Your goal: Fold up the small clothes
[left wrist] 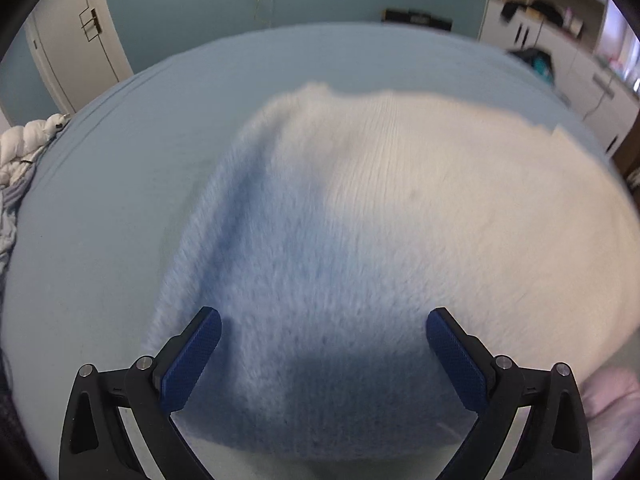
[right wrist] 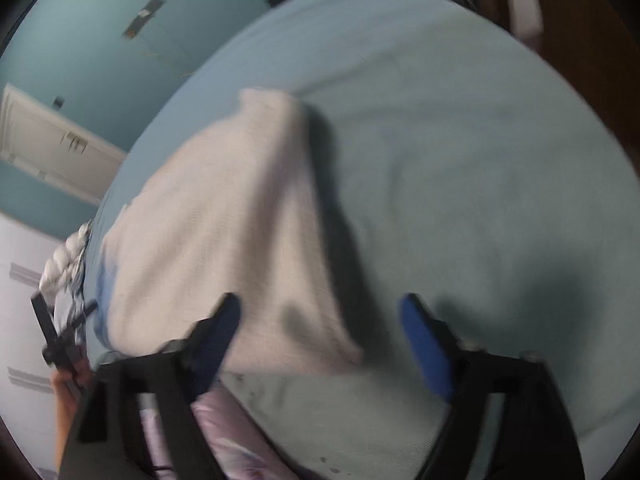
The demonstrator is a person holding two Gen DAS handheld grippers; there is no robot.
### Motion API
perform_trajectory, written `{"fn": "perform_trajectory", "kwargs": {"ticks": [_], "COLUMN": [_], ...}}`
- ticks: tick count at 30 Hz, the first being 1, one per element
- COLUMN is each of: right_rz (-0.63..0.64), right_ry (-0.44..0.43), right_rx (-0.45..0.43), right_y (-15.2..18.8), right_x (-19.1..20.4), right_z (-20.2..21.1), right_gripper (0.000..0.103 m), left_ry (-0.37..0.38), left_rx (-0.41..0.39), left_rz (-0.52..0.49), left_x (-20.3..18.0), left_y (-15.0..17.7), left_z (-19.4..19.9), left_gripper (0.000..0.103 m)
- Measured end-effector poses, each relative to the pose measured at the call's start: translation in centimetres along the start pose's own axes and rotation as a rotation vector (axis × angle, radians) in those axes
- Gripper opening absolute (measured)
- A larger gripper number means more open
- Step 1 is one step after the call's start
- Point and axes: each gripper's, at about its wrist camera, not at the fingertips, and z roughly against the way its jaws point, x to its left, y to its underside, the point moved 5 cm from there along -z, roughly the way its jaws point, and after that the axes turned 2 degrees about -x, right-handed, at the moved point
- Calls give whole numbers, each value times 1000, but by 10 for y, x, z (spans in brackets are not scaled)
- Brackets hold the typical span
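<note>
A fluffy knit garment [left wrist: 400, 200], white with a pale blue part nearest me, lies spread on the light blue bed sheet [left wrist: 120, 160]. My left gripper [left wrist: 324, 316] hovers over its blue part, open wide, with nothing pinched between the pads. In the right wrist view the same garment [right wrist: 224, 220] shows as a folded white shape with a blue edge at its left. My right gripper [right wrist: 320, 300] stands open just above the garment's near right corner. The left finger [right wrist: 224, 320] overlaps the cloth in the picture; the pads do not press on it.
A white quilt [left wrist: 20, 148] is bunched at the bed's left edge. Pale pink cloth [left wrist: 612, 396] lies near the front edge, also in the right wrist view as lilac cloth [right wrist: 224, 428]. Cabinets [left wrist: 560, 60] stand at the far right, a door [left wrist: 76, 40] at the left.
</note>
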Motion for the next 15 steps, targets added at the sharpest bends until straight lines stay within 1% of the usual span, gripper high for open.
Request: {"fn": "perform_trajectory", "kwargs": {"ticks": [1, 2, 3, 4, 6, 7, 9, 10, 12, 15], "right_rz": [-29, -37, -31, -9, 30, 45, 78, 95, 93, 39], "right_ry": [-14, -15, -15, -29, -30, -12, 43, 62, 136, 148], "right_rx": [-5, -9, -8, 0, 25, 44, 45, 16, -49, -144], "right_y": [-1, -1, -2, 2, 1, 1, 4, 3, 0, -2], "right_x": [0, 1, 6, 20, 31, 36, 39, 40, 40, 36], "right_z": [0, 0, -2, -1, -10, -18, -29, -25, -13, 9], "right_gripper": [51, 51, 51, 51, 51, 50, 15, 8, 7, 7], "left_ry": [-14, -17, -13, -12, -12, -13, -20, -20, -16, -10], "left_rx": [9, -9, -41, -51, -55, -55, -56, -58, -62, -64], "left_rz": [-2, 9, 28, 37, 45, 47, 44, 44, 44, 41], "left_x": [-3, -3, -1, 0, 1, 1, 0, 0, 1, 2], "left_y": [1, 5, 7, 9, 12, 13, 13, 14, 9, 10], "left_z": [-2, -5, -2, -2, -1, -1, 0, 1, -3, -2], "left_gripper": [103, 103, 103, 103, 103, 103, 103, 103, 103, 103]}}
